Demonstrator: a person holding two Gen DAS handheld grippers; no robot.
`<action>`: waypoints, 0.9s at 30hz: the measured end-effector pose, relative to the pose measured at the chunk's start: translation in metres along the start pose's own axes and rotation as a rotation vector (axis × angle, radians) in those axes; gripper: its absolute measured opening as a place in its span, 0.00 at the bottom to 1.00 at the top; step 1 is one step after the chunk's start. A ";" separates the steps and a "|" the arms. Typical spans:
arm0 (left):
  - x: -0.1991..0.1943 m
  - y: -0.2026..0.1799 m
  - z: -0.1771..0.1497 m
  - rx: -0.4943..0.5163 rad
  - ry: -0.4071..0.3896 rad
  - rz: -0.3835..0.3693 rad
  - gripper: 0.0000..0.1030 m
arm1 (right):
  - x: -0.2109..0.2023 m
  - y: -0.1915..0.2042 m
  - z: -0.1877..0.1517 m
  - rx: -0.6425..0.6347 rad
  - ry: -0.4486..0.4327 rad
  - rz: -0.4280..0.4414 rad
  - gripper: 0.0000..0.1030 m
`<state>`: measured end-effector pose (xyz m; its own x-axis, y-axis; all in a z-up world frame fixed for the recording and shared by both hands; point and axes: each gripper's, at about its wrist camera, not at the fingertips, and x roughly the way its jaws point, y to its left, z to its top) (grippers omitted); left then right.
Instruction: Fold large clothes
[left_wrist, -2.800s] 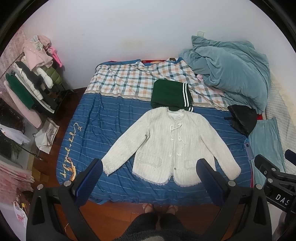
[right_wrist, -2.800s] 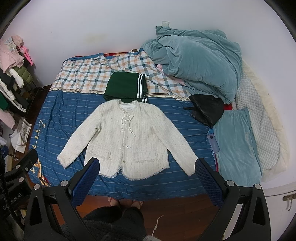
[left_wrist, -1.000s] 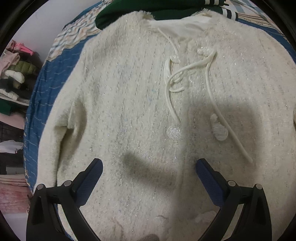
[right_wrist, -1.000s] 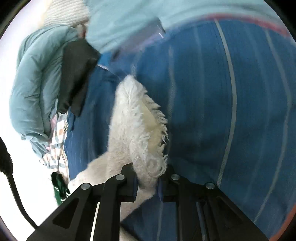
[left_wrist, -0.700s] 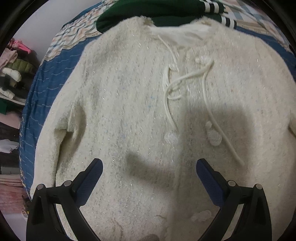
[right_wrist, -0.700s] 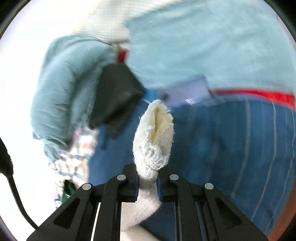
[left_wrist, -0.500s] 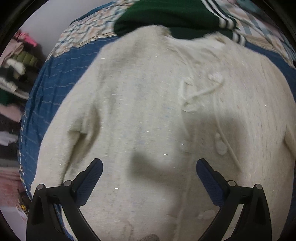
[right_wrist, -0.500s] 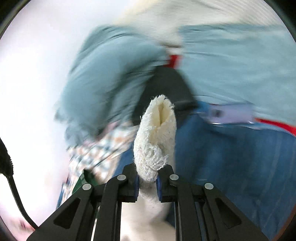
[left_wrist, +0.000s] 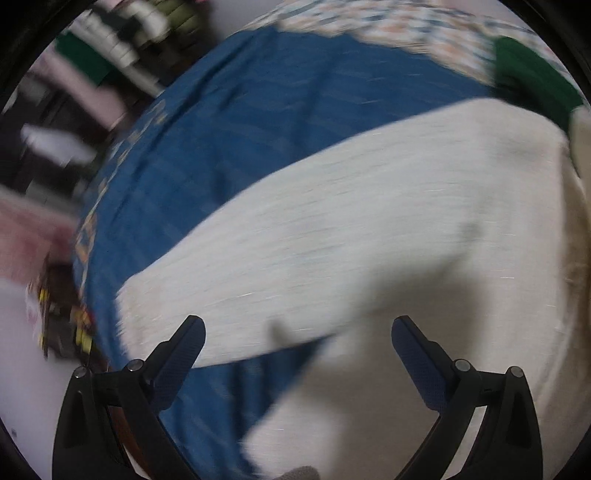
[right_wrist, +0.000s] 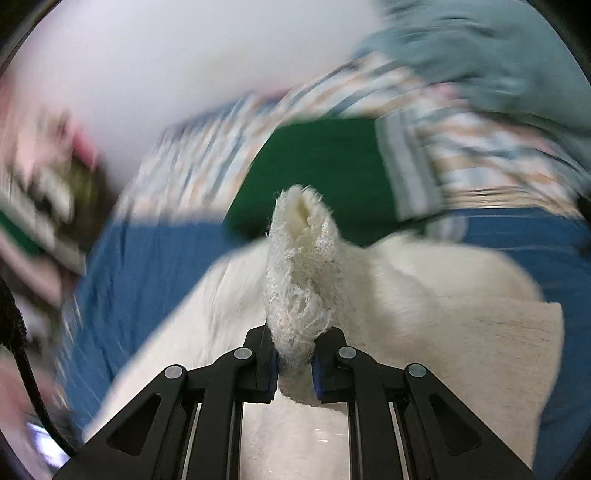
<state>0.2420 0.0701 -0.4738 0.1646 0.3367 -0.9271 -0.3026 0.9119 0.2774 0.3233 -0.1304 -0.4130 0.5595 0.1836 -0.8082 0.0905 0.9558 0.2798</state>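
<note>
Since half a second ago my left view has swung off the cardigan's button front toward its left sleeve, and my right view has turned from the teal quilt to the cardigan body.

From the left wrist, my left gripper (left_wrist: 297, 341) has its fingers spread wide apart with nothing between them. It hovers over the white cardigan (left_wrist: 369, 229), which lies on the blue bedsheet (left_wrist: 258, 122), one sleeve stretched out diagonally toward the bed's edge. A folded green garment (left_wrist: 532, 81) lies just past the cardigan's collar, on the checked part of the bedding (left_wrist: 388, 26). A clothes rack (left_wrist: 92, 62) stands blurred at the left. The whole picture is smeared by motion.

From the right wrist, my right gripper (right_wrist: 294, 356) is pinched on the cardigan's frayed sleeve cuff (right_wrist: 301, 266), which sticks up between the fingers with its opening showing. Behind it the cardigan spreads across the bedsheet, the green garment beyond, and a teal quilt (right_wrist: 480, 48) is heaped at the upper right.
</note>
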 end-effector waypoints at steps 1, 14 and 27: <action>0.007 0.013 -0.001 -0.024 0.016 0.006 1.00 | 0.026 0.023 -0.011 -0.066 0.051 0.007 0.14; 0.068 0.157 -0.049 -0.504 0.295 -0.248 1.00 | 0.067 0.077 -0.064 -0.157 0.312 0.112 0.68; 0.170 0.233 0.038 -0.953 0.146 -0.288 0.17 | 0.024 -0.006 -0.068 0.140 0.196 -0.109 0.68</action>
<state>0.2352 0.3486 -0.5571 0.2528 0.0429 -0.9666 -0.9050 0.3639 -0.2205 0.2802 -0.1158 -0.4692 0.3710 0.1352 -0.9187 0.2619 0.9339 0.2432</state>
